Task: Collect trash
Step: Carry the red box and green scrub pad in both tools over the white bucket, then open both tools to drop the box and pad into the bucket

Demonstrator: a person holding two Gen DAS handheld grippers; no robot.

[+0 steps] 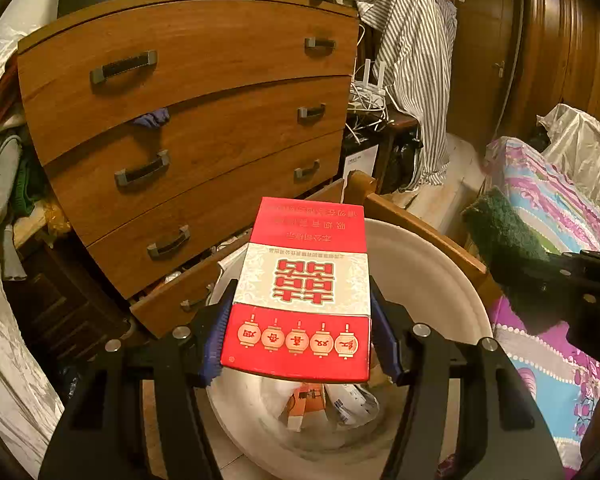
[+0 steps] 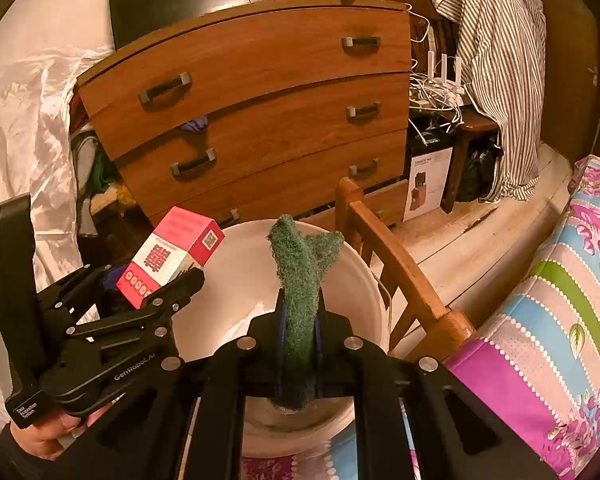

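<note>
Behind a wooden chest of drawers [image 1: 188,120], a white bucket [image 1: 432,276] with wrappers inside is placed on the floor. A red and white carton [image 1: 300,292] is gripped by the left gripper [image 1: 300,344] above it. A green scouring pad [image 2: 300,292] is pinched by the closed right gripper [image 2: 299,344]. Dropping seems the current step; both jaws must be opened over the bucket.

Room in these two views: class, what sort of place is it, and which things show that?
Probably a cluttered bedroom: a wooden chest of drawers, floral bedding and a striped shirt hung up nearby.
</note>
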